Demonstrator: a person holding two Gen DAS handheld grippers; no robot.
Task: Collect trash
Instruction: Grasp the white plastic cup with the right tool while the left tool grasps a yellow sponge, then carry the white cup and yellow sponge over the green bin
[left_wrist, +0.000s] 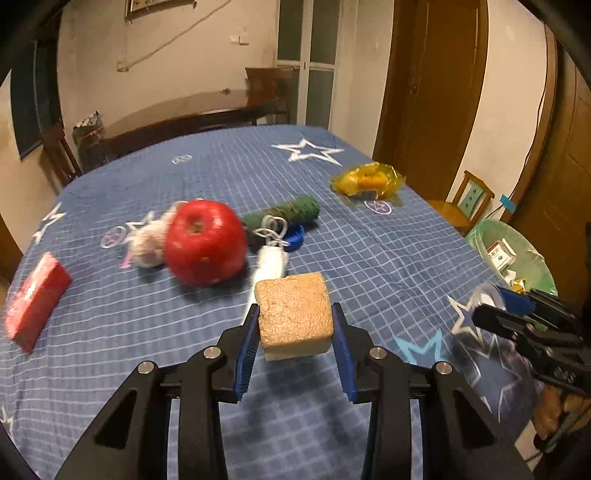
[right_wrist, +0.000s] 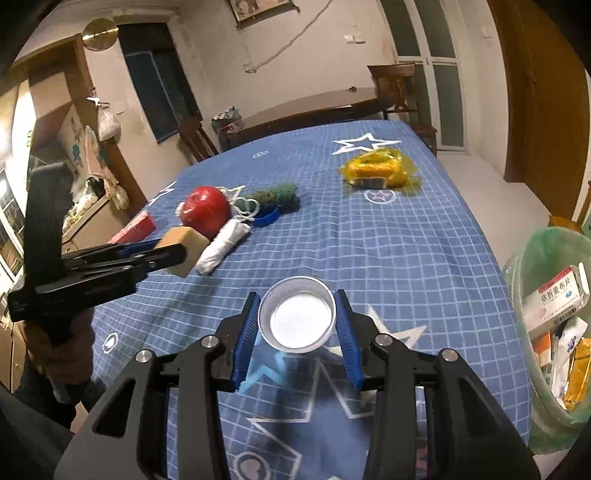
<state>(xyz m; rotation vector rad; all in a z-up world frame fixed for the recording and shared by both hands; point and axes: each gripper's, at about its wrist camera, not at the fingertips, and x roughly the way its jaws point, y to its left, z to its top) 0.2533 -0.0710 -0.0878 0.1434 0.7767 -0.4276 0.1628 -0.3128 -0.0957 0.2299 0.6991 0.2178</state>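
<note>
Sponge (left_wrist: 293, 314) first: I have the tan block clamped between the blue pads of my left gripper (left_wrist: 297, 328), lifted clear of the blue checked tablecloth (left_wrist: 369, 258). No earlier frame to compare, so I only report the grip as it stands, both pads pressing on the block's sides.

My right gripper (right_wrist: 297, 319) is clenched on a round metal lid (right_wrist: 297, 319), its open side facing the camera with a white liner showing inside. The 2 pads touch its rim on either side, and it hangs above the cloth.

Taking the red apple (left_wrist: 205, 242) as my landmark: the sponge sits just in front of it and to the right, in the air. A white bundle of cord (left_wrist: 271, 258) lies just beside the apple on its right, touching or nearly so. Behind that bundle is a green roll (left_wrist: 291, 212) with a blue cap (left_wrist: 295, 238) at its near side. A fuzzy pinkish tuft (left_wrist: 147, 240) lies against the apple's left, and a red box (left_wrist: 35, 306) rests well to the left, near the table edge. A yellow wrapper (left_wrist: 365, 179) lies well apart, far right and beyond the apple.

Off the table's right edge, far from the apple, stands a bin with a green liner (right_wrist: 546, 332), holding medicine boxes and other packaging.
</note>
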